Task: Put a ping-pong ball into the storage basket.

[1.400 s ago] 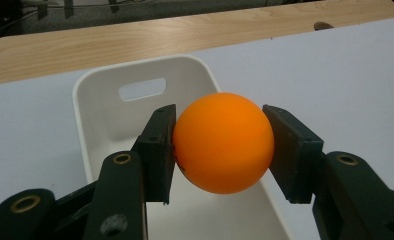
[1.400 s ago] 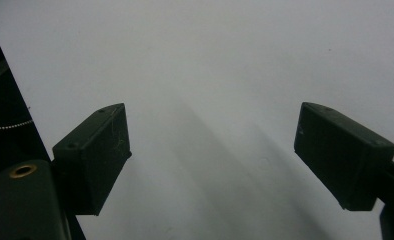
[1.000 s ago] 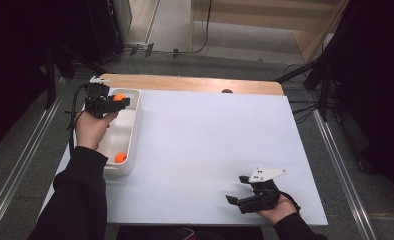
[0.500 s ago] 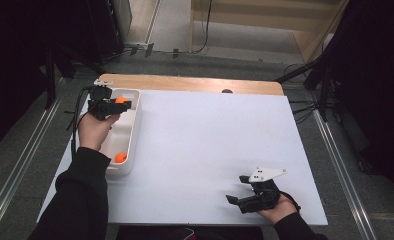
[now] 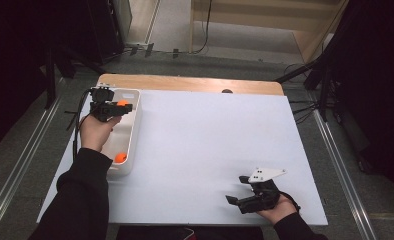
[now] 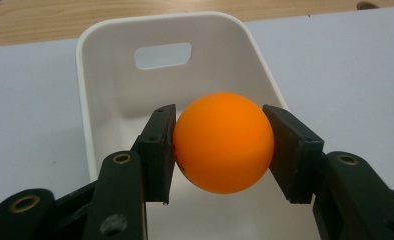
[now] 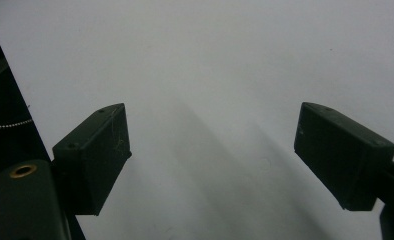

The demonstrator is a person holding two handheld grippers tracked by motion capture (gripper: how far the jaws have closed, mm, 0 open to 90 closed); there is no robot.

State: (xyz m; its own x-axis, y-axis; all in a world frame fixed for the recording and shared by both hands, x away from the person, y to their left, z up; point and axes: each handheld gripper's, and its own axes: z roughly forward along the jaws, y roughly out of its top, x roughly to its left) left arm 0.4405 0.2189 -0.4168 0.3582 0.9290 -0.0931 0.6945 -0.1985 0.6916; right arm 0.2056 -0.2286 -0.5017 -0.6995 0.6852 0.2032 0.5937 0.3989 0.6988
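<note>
Above the white bin [image 5: 130, 131], at its far end, the left gripper [image 5: 116, 106] pinched an orange ball [image 6: 223, 141] between its two flat black pads, one pressed to each side of the smooth, matte sphere. That ball hung over the bin's hollow, short of the end wall with its rounded slot handle. The bin itself was a long, glossy plastic trough with rounded corners, and a second orange ball [image 5: 120, 158] lay inside it at the near end, beside the person's dark sleeve [image 5: 82, 195].

Well to the right of the bin, near the table's front edge, the right gripper [image 5: 239, 190] rested low over the white tabletop [image 5: 210, 140], its blocky black jaws spread wide with nothing between them; a pale three-cornered plate sat on top of it.

Under the bin the tabletop was plain, smooth and matte white, with a strip of light wood [image 5: 185, 84] showing along its far edge. Beyond the bin and table lay grey floor [image 5: 175, 60], dark curtains at both sides, and metal rails [image 5: 15, 170] running alongside.
</note>
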